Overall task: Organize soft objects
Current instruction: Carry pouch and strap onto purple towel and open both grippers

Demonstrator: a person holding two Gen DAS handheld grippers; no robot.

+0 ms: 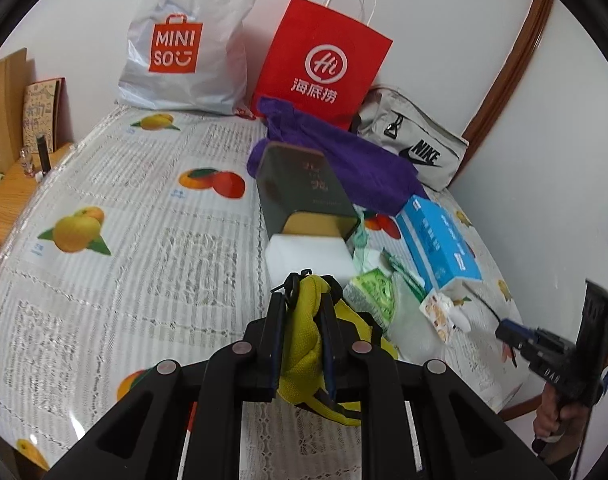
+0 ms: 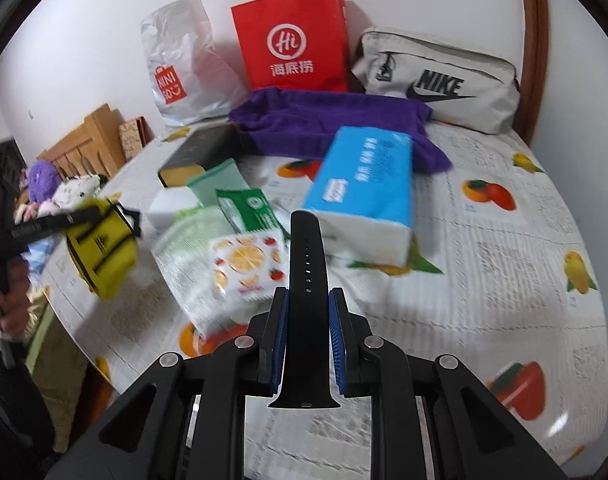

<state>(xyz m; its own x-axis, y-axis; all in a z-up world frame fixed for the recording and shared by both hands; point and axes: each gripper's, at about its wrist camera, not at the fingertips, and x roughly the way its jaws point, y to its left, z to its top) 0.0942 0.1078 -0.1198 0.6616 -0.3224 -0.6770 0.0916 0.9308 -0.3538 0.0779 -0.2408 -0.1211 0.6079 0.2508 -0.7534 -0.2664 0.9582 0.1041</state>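
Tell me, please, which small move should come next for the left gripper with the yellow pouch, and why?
Probably carry the small yellow fabric pouch forward and set it on bare fruit-print tablecloth left of the white foam block. The left gripper holds it above the table, and the right gripper holds a black rubber watch strap.

yellow pouch point(image 1: 304, 332) | black strap point(image 2: 306, 280) | purple towel point(image 2: 328, 124) | fruit-print tablecloth point(image 1: 123, 240)

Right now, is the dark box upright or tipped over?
Tipped: the dark box lies on its long side on the table, end face toward the camera.
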